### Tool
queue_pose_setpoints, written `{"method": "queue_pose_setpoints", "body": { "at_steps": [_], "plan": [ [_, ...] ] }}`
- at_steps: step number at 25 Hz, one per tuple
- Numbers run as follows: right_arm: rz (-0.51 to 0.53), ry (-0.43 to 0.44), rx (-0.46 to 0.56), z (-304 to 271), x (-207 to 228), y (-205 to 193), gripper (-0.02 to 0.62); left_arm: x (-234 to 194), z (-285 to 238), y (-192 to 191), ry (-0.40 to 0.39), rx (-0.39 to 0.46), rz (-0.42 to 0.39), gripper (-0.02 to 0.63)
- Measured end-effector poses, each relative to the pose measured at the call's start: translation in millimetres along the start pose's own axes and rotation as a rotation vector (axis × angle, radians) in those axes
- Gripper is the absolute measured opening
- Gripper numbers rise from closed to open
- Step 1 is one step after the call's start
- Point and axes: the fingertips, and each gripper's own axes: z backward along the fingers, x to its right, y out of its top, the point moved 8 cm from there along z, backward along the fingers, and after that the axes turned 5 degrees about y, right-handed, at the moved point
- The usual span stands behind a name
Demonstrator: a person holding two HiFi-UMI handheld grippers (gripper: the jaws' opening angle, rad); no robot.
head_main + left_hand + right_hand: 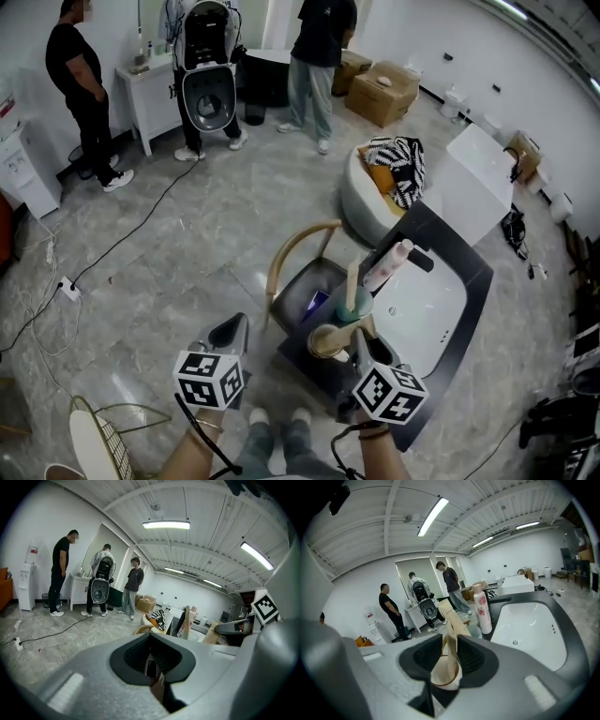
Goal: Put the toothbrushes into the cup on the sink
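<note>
Right gripper: jaws apart, pads not pressing. Packaged toothbrush stands between them, foot in cup directly below (on counter beside sink). Long axis near-upright, leaning away. Left gripper: closed, empty, farther off.

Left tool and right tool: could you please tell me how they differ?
The left tool is shut and empty; the right tool stands open around a tan wrapped toothbrush. The left tool hangs over the grey floor; the right tool is above the beige cup on the black sink counter. Both carry marker cubes.
</note>
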Motion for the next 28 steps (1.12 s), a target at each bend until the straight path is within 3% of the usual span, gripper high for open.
{"method": "queue_pose_setpoints", "body": {
  "at_steps": [21,28],
  "plan": [
    [-0.026,-0.007,-0.04,17,8,-10,0.134,28,-21,-1,-0.086,-0.022,-0.012,0.009],
    [-0.023,-0.05,-0.045,28,21,-4,0.133,45,-31,10,-0.122,-0.024,-0.029,0.009]
  ]
}}
